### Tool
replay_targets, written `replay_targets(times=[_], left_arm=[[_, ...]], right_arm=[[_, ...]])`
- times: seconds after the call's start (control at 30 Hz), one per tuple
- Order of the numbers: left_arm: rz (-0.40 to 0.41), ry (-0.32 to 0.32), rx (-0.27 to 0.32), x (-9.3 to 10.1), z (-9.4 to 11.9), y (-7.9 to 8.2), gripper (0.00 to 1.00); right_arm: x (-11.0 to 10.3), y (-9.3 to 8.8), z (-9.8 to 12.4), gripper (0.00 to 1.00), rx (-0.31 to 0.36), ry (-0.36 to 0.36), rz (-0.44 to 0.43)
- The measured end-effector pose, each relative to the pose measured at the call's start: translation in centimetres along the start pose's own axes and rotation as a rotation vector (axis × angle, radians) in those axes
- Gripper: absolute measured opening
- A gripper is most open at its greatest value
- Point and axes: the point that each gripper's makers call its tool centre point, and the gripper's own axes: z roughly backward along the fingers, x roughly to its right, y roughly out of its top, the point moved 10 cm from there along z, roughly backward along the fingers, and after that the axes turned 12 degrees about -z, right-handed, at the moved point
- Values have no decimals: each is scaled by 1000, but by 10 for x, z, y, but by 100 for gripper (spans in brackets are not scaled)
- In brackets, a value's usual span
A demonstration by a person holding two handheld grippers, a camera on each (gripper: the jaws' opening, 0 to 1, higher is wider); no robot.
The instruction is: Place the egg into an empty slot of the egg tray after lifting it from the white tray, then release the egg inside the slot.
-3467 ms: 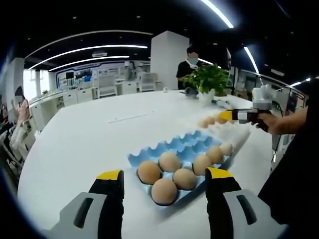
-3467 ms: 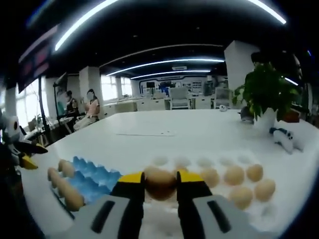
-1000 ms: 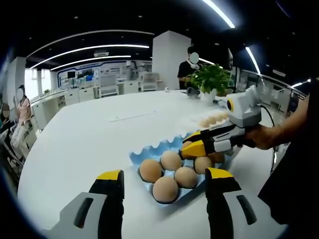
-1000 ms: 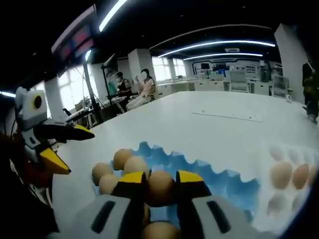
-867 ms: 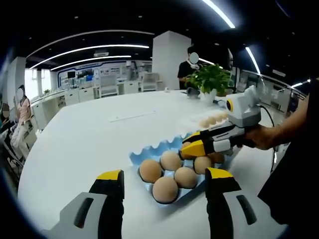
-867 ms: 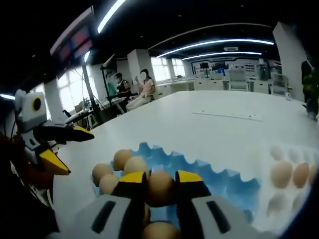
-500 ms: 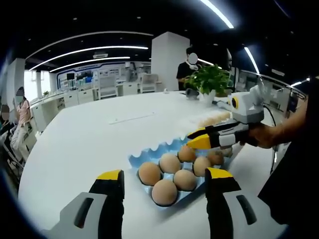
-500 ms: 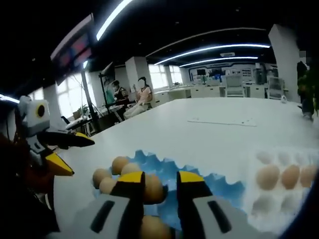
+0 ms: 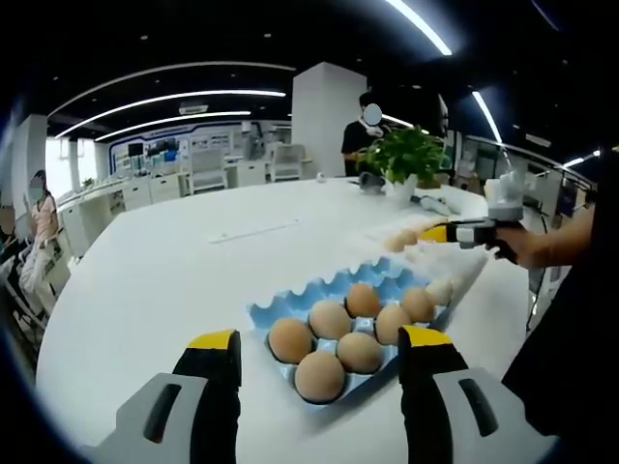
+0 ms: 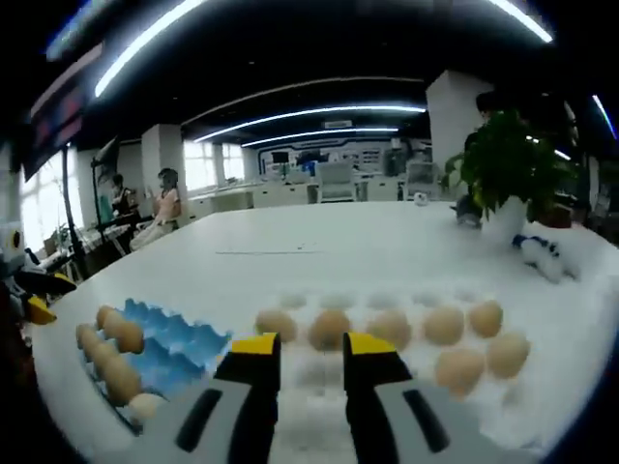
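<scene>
Right gripper (image 10: 312, 350): jaws parted, nothing held | brown egg (image 10: 330, 328) just ahead in white tray (image 10: 542, 387) | blue egg tray (image 10: 169, 350) to its left | egg judged light, brittle, smooth; best pinched gently across the middle | left gripper (image 9: 317, 350): jaws apart, idle.

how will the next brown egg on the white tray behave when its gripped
The smooth brown egg is rounded, so it may slip or roll from its shallow white tray pocket. Its shell probably cracks under a hard squeeze. The right tool looks open, aimed towards it.
</scene>
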Motion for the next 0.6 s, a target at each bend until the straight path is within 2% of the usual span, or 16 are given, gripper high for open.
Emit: replay_targets(times=[0.07, 0.1, 0.2, 0.3, 0.43, 0.53, 0.57, 0.6], left_arm=[[0, -4, -1, 0, -1, 0, 66], [-4, -6, -3, 0, -1, 0, 66], [-4, -10, -2, 1, -3, 1, 67], [-8, -11, -3, 2, -3, 2, 67], [-2, -4, -8, 1, -2, 2, 67], [-1, 2, -11, 0, -1, 2, 67], [0, 4, -11, 0, -1, 1, 67], [3, 4, -13, 0, 0, 1, 66]], right_arm=[[15, 3, 3, 25, 30, -62, -26], [29, 4, 6, 25, 40, -125, -64], [49, 1, 8, 24, 46, -199, -88], [57, -1, 6, 24, 41, -209, -100], [60, -9, -2, 25, -8, -200, -86], [62, -15, -8, 26, -26, -206, -58], [60, -13, -8, 26, -18, -206, 14], [57, -12, -7, 26, -16, -205, -8]])
